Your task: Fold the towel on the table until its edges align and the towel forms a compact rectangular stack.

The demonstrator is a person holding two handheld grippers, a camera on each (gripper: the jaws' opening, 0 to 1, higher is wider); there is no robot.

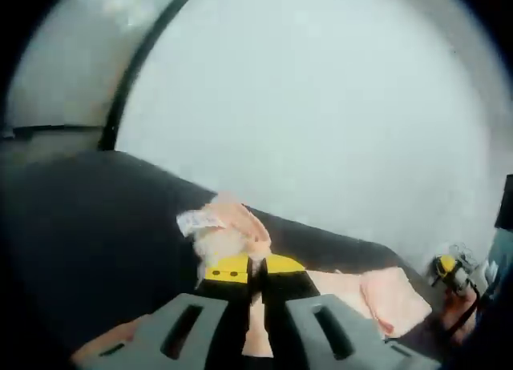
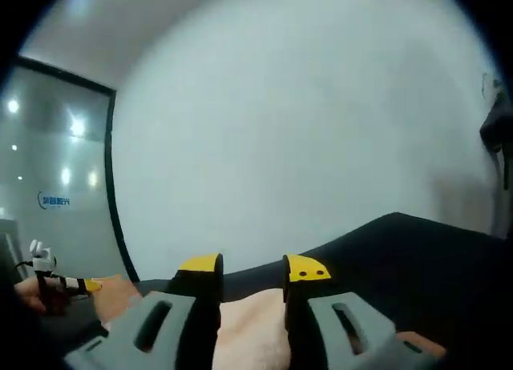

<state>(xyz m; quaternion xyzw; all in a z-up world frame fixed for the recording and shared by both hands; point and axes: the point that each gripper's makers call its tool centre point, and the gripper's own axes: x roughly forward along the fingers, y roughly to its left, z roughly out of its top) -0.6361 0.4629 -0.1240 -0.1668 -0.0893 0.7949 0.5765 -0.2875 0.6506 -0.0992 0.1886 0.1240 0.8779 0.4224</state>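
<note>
In the left gripper view a pink towel (image 1: 377, 294) lies on the black table (image 1: 96, 234). My left gripper (image 1: 256, 266) is shut on a raised corner of it, and the pinched cloth with its white label (image 1: 200, 221) bunches up above the yellow tips. The right gripper (image 1: 449, 270) sits at the towel's far right end, held by a hand. In the right gripper view the right gripper (image 2: 252, 267) has its jaws apart, with the towel (image 2: 248, 326) lying between them. The left gripper (image 2: 48, 266) and a hand appear at the far left.
A plain white wall (image 1: 321, 106) stands behind the table. A dark vertical frame (image 1: 128, 74) and a glass panel (image 2: 56, 162) with reflected lights are on the left. Bare black tabletop (image 2: 417, 258) stretches to the right of the right gripper.
</note>
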